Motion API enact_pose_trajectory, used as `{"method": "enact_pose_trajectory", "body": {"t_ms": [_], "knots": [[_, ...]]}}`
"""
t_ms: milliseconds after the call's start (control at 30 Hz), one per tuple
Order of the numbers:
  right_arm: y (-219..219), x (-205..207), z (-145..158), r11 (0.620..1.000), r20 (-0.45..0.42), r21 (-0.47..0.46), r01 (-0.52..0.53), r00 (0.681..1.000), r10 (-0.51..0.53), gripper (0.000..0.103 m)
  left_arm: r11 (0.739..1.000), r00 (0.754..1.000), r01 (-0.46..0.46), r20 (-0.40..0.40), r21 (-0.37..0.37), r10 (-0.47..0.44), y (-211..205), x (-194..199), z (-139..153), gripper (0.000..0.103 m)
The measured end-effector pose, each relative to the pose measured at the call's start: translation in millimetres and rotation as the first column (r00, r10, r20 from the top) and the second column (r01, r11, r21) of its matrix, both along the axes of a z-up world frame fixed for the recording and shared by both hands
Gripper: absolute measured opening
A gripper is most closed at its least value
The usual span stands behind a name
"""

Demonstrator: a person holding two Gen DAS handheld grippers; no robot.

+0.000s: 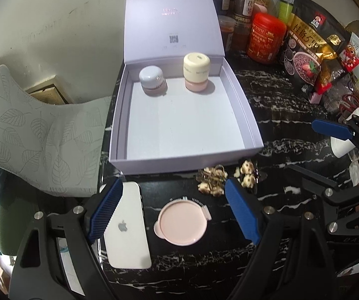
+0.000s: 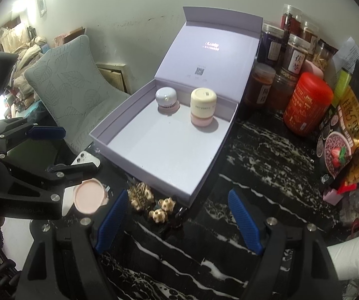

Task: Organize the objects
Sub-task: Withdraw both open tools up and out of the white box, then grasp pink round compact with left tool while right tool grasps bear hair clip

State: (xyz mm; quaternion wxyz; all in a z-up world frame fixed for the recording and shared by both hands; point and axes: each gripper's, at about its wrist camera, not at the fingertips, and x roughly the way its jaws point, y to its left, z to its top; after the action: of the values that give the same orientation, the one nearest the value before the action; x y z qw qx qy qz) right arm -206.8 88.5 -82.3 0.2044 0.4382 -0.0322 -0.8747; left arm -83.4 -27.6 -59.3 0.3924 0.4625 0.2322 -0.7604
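The left tool (image 1: 172,210) is hanging over the black marbled table (image 1: 279,135) with its blue pads standing wide apart and nothing between them touching; directly below the gap a round pink compact (image 1: 180,223) is lying flat, its little tab pointing toward the right pad. Just beside it, under the left pad, a white phone (image 1: 127,227) is lying face down, its long axis running away from the camera toward the box. The right tool (image 2: 178,218) is also gaping, empty, over bare table, with a cluster of small cream-and-brown charms (image 2: 152,203) sitting just ahead of its left pad. Beyond both, the pale lilac box (image 1: 187,162) is sitting open, lid tilted back against the wall, long side running front to back. Inside, at the far end, a short grey-lidded jar (image 1: 152,80) and a taller cream-lidded jar (image 1: 196,72) are standing upright, side by side but apart. Past the box's right wall, a red canister (image 1: 265,37) is standing among other jars and bags.
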Motion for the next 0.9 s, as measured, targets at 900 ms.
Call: {"method": "enact_pose_trajectory", "body": {"t_ms": [900], "knots": [[-18,22,-54,0.999,0.121,-0.023,-0.045,0.992,0.048,0.083,0.989,0.997,-0.080,0.011,0.128,0.080,30,21,-51,0.084]]}}
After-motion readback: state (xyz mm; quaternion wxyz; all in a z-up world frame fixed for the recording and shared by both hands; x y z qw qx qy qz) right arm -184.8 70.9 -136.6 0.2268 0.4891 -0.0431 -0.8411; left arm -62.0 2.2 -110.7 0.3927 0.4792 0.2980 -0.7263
